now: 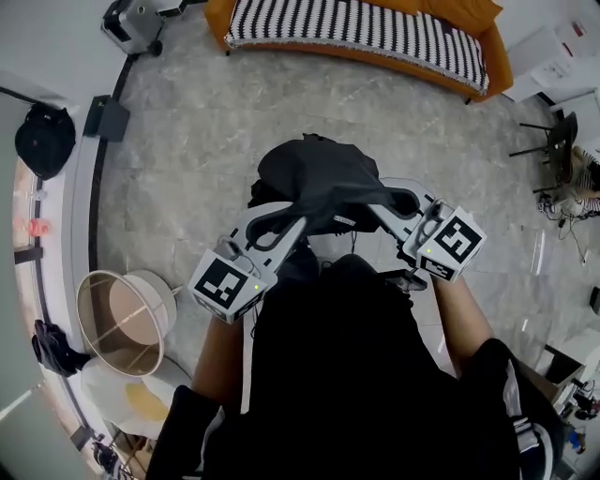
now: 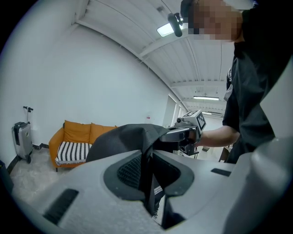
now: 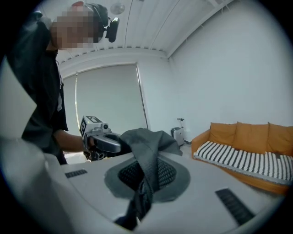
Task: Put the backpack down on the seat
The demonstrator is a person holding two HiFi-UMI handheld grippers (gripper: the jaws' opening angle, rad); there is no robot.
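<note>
While backpack (image 1: 319,178) hangs aloft, sofa (image 1: 366,33) ahead; lampshade (image 1: 122,319), perhaps, left.

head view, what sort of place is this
Likely a living room, or a mock-up of one: an orange sofa with a striped cover, a lampshade and a suitcase on the stone floor.

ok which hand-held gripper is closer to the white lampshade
Left. The left hand-held gripper, shut on the backpack, sits up and right of the white lampshade in the head view. The right hand-held gripper grips the backpack's other side, farther away.
</note>
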